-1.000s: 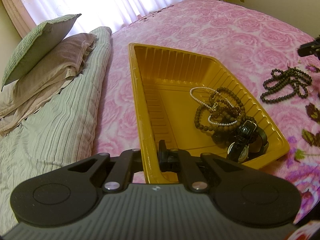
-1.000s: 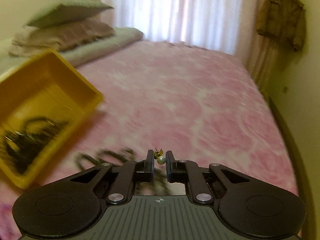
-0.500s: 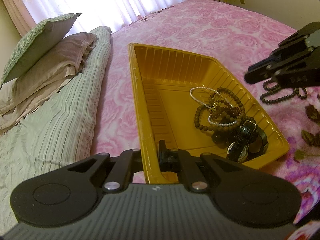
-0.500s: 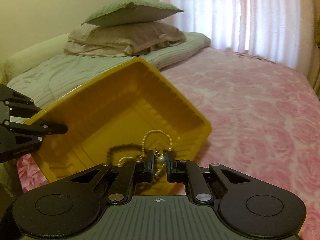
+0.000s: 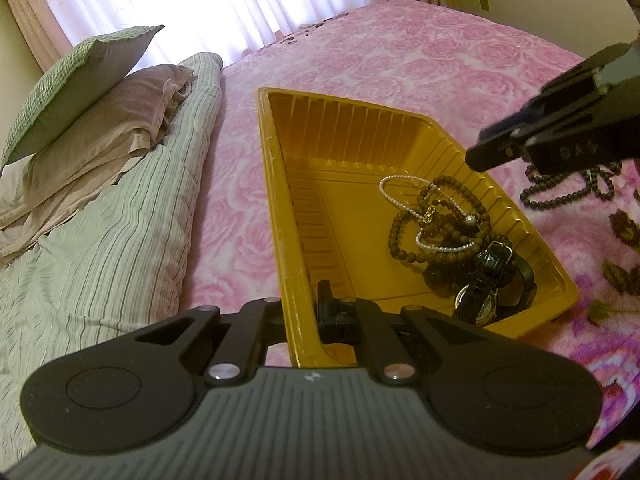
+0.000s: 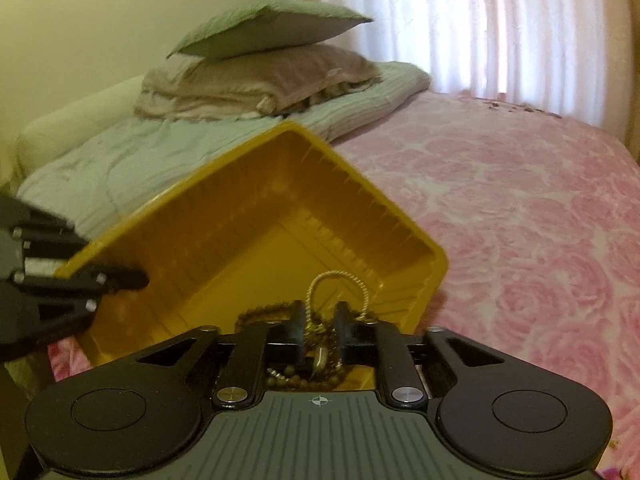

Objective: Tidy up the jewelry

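A yellow plastic tray [image 5: 344, 152] lies on the pink bed. My left gripper [image 5: 302, 312] is shut on the tray's near rim. In the tray lie a pearl strand [image 5: 404, 188], brown bead necklaces [image 5: 440, 232], a small pearl earring [image 5: 471, 220] on the beads, and a black watch [image 5: 488, 280]. My right gripper [image 6: 319, 322] is open above the jewelry pile in the tray [image 6: 256, 208]; it also shows in the left wrist view [image 5: 492, 152]. A dark bead necklace [image 5: 568, 188] lies on the bedspread right of the tray.
Stacked pillows [image 5: 80, 92] and a striped folded quilt [image 5: 100, 220] lie left of the tray. A curtained window [image 6: 480, 20] is behind the bed. The pink rose bedspread [image 6: 540, 220] stretches to the right.
My right gripper carried the pearl earring from the bedspread to over the tray, then opened and let it drop onto the beads. My left gripper has held the tray rim throughout.
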